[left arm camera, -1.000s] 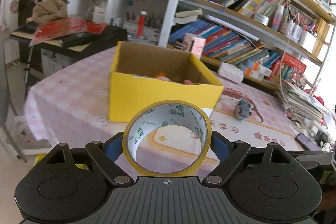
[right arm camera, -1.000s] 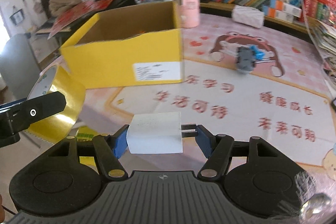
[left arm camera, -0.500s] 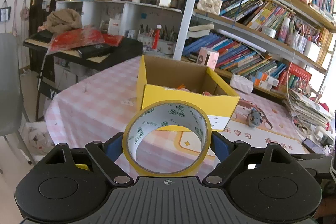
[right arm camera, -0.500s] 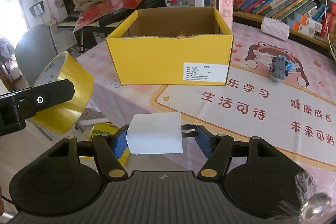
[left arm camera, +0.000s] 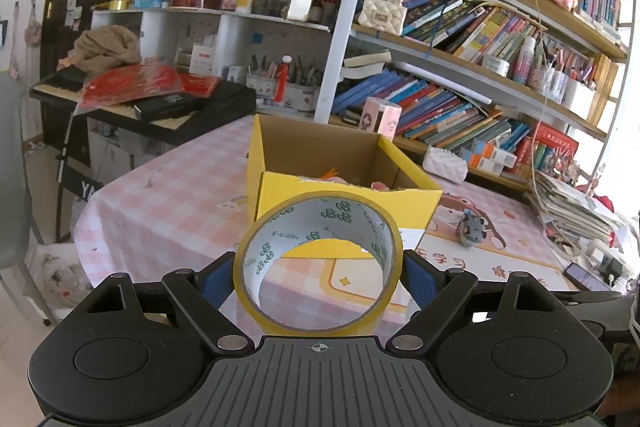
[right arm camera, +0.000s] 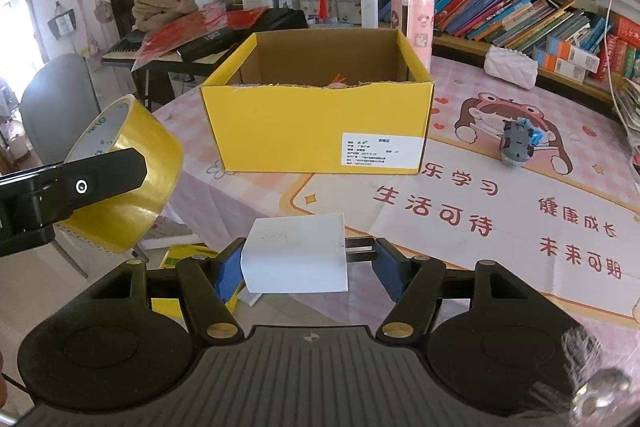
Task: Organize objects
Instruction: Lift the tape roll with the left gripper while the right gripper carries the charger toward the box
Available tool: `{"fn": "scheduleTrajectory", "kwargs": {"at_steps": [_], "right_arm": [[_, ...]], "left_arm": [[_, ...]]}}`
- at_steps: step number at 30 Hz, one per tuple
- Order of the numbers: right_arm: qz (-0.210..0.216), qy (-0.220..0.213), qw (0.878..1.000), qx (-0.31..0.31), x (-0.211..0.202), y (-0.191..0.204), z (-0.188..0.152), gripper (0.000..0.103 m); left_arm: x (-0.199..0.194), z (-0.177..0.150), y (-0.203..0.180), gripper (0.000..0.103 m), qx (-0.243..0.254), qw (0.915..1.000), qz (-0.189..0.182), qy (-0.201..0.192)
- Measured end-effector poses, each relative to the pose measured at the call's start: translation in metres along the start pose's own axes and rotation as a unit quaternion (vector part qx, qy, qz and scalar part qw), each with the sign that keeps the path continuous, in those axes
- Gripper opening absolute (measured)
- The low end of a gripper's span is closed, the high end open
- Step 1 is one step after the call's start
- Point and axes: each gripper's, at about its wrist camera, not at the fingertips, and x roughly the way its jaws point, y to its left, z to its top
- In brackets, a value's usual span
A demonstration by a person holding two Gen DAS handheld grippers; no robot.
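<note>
My left gripper [left arm camera: 318,267] is shut on a yellow tape roll [left arm camera: 280,323], held upright off the near edge of the table; the roll also shows in the right wrist view [right arm camera: 132,163]. My right gripper [right arm camera: 306,261] is shut on a white plug charger [right arm camera: 294,253], its prongs against the right finger. An open yellow cardboard box [right arm camera: 316,131] stands on the table ahead of both grippers, with some items partly hidden inside; it also shows in the left wrist view [left arm camera: 416,203].
A small grey and blue toy car [right arm camera: 516,141] sits on the pink table mat [right arm camera: 500,211] right of the box. A pink carton [right arm camera: 412,23] and a white pouch [right arm camera: 510,67] stand behind. Bookshelves [left arm camera: 480,67] line the back; a grey chair [right arm camera: 56,107] is left.
Both grippers have pulled back and risen from the box, which now looks smaller and farther. Both still hold the same objects.
</note>
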Motion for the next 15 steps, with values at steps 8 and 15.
{"fn": "scheduleTrajectory", "kwargs": {"at_steps": [8, 15], "right_arm": [[-0.01, -0.003, 1.0, -0.001, -0.004, -0.003, 0.003, 0.065], [-0.023, -0.004, 1.0, 0.008, -0.003, -0.012, 0.008, 0.065]], "left_arm": [[0.005, 0.005, -0.004, 0.087, 0.001, 0.9999, -0.01, -0.003], [0.012, 0.009, -0.009, 0.087, 0.009, 0.9998, -0.016, -0.004]]}}
